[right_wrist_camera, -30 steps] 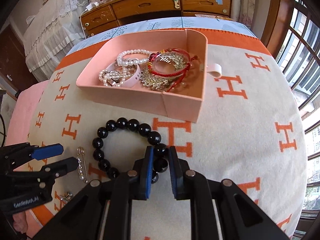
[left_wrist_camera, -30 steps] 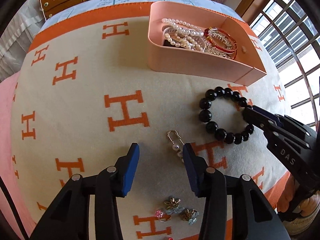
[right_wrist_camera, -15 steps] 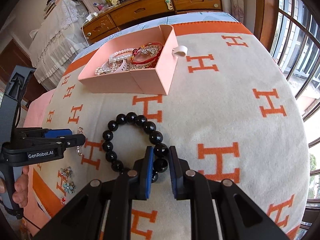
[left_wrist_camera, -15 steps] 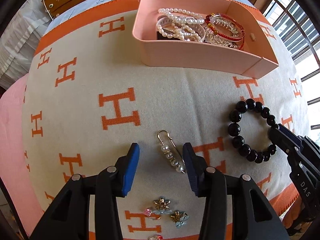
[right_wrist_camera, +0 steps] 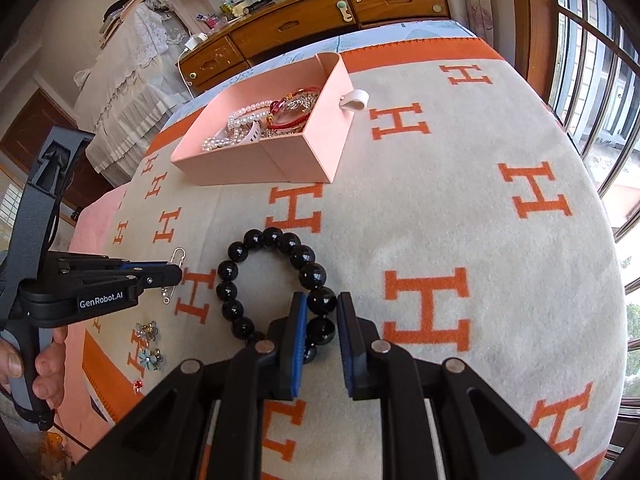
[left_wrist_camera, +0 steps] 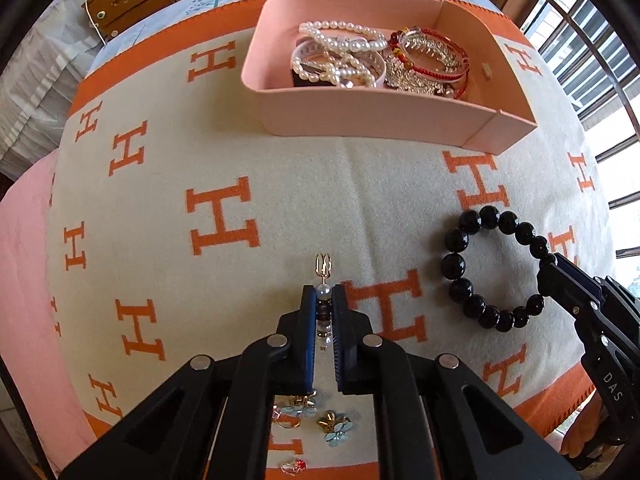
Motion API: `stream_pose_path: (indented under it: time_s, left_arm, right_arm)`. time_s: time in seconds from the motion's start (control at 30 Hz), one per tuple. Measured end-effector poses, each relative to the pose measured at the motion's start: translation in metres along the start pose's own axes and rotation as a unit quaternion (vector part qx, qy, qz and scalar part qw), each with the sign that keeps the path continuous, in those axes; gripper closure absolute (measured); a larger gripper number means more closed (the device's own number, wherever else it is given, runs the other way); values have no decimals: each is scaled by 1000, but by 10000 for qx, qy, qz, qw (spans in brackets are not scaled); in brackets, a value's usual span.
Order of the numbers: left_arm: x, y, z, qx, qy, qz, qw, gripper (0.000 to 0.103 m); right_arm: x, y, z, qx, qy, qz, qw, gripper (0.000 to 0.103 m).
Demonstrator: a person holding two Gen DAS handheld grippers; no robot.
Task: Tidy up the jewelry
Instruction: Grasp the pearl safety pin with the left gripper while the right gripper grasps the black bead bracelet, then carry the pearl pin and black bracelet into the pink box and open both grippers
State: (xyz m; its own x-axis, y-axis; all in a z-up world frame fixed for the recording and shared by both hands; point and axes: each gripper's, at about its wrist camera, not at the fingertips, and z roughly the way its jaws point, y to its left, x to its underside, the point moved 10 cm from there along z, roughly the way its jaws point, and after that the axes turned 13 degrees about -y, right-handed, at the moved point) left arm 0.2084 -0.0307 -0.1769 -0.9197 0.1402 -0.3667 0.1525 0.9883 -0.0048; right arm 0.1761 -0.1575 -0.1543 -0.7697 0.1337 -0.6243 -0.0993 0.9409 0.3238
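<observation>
Left gripper (left_wrist_camera: 324, 300): my fingers are pressed together on the pearl pin (left_wrist_camera: 323, 276) — its gold loop sticks out past the tips, over the blanket (left_wrist_camera: 160, 184).
Right gripper (right_wrist_camera: 320, 312): my fingers pinch one side of the black bead bracelet (right_wrist_camera: 276, 276), two beads between the pads; the rest of the ring lies on the blanket.
Pink box (left_wrist_camera: 380, 116): well beyond both grippers on the blanket; I see pearl strands (left_wrist_camera: 340, 40) and red and gold bangles (left_wrist_camera: 428, 60) inside.
Flower earrings (left_wrist_camera: 334, 428): two on the blanket beneath my left gripper — a small red piece (left_wrist_camera: 294, 466) is just beside them.
Hand (right_wrist_camera: 44, 364): wrapped round the left gripper's handle.
</observation>
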Motion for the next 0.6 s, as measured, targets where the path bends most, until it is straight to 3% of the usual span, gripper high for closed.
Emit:
stream_pose_path:
  time_s: [0.33, 0.6]
  left_arm:
    - [-57, 15, -63, 99, -871, -237, 9959, 98]
    - [-120, 34, -61, 212, -1403, -270, 9895, 98]
  right_arm:
    - [-72, 37, -34, -278, -740, -218, 9966, 88]
    - [-145, 64, -43, -280, -1410, -285, 9892, 88]
